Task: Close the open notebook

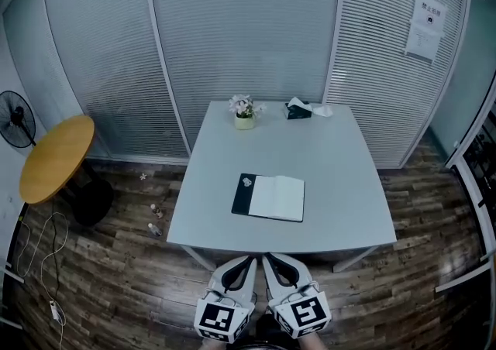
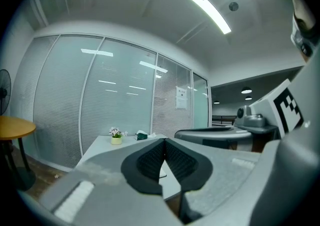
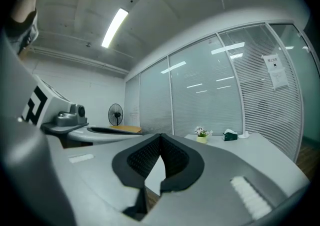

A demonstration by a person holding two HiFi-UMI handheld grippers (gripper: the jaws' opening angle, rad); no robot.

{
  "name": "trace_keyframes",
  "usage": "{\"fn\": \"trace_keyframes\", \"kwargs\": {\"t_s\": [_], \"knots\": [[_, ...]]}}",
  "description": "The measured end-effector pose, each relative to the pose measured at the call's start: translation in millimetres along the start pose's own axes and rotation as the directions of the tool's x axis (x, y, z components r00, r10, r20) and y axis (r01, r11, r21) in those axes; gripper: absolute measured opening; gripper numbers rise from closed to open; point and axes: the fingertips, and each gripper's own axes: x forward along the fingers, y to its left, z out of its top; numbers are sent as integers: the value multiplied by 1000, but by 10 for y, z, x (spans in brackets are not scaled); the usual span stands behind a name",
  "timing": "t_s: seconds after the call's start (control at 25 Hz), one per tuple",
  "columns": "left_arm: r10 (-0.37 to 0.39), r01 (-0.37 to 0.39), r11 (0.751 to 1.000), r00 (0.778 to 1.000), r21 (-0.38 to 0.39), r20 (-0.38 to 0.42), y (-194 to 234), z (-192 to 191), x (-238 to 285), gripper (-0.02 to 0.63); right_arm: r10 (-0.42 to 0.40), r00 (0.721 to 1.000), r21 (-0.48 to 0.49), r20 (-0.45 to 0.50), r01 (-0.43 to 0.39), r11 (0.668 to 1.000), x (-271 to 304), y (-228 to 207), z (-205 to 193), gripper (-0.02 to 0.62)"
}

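An open notebook (image 1: 268, 197) lies flat in the middle of the grey table (image 1: 341, 186), its left part dark and its right part a white page. Both grippers hang side by side just before the table's near edge, short of the notebook. The left gripper (image 1: 248, 262) is shut with nothing in it; in the left gripper view its pads (image 2: 164, 141) meet at the tip. Beside it, the right gripper (image 1: 271, 260) is shut and empty too, and the right gripper view shows its tips (image 3: 160, 136) touching. The gripper views point level over the table (image 2: 100, 147).
A small flower pot (image 1: 245, 112) and a green tissue box (image 1: 298, 110) stand at the table's far edge. Glass walls with blinds run behind. A round wooden table (image 1: 56, 156) and a fan (image 1: 15, 118) are at the left, with cables (image 1: 46, 263) on the floor.
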Motion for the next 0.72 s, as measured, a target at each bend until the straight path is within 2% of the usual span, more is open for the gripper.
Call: {"fn": "trace_keyframes", "kwargs": {"t_s": [0.4, 0.72], "knots": [[21, -21, 1000, 1000, -20, 1, 62, -2, 771, 5, 21, 1000, -10, -20, -21, 1000, 273, -660, -51, 3], [30, -30, 999, 1000, -26, 2, 33, 21, 1107, 3, 14, 1000, -16, -9, -14, 1000, 370, -1040, -9, 3]]}}
